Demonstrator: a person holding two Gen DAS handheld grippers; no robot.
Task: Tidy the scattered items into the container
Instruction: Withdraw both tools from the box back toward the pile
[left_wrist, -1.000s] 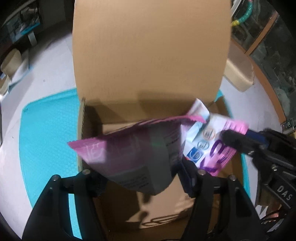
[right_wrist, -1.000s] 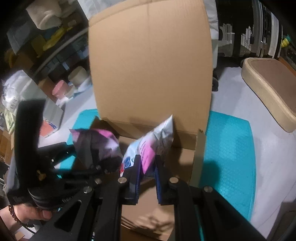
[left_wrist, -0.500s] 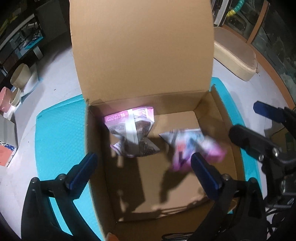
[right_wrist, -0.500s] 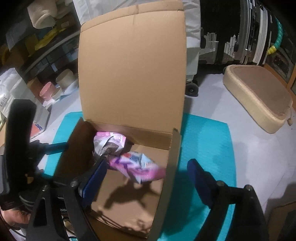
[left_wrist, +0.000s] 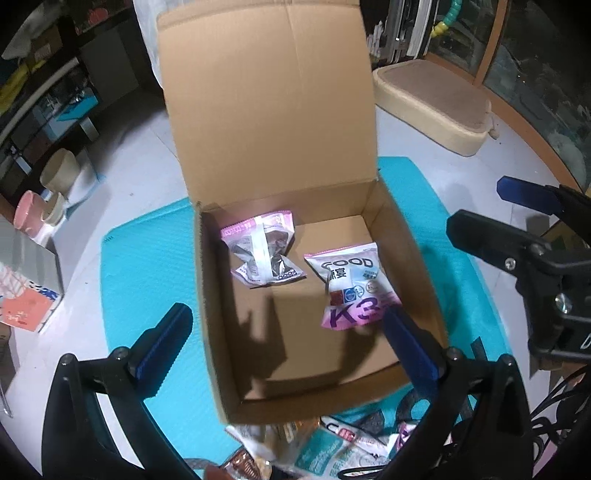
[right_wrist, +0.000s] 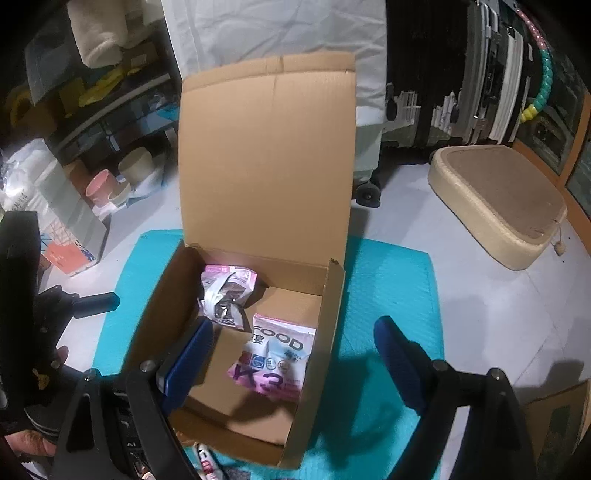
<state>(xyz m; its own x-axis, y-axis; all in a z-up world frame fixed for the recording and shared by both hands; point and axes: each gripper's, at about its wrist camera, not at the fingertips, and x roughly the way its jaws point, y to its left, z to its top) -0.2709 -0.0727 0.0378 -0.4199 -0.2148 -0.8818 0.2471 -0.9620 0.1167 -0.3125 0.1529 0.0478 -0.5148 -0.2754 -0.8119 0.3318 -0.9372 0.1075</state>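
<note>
Pink sachets, a crumpled pouch (left_wrist: 263, 254) and a K3 packet (left_wrist: 354, 288), now lie dropped inside the cardboard box (left_wrist: 417, 258); left gripper (left_wrist: 288, 339) and right gripper (right_wrist: 295, 354) both gape empty, more packets (left_wrist: 332, 450) waiting outside.

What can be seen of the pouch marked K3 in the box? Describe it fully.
The K3 pouch is a small, glossy, plastic-looking sachet, white at the top with dark "FOOD" lettering, a pale blue patch and round icons in the middle, and pink at the bottom with purple "K3". It looks sealed and slightly puffed. It lies flat, face up, on the floor of the open cardboard box, near its right wall, apart from the crumpled pink pouch. Neither gripper touches it.
</note>
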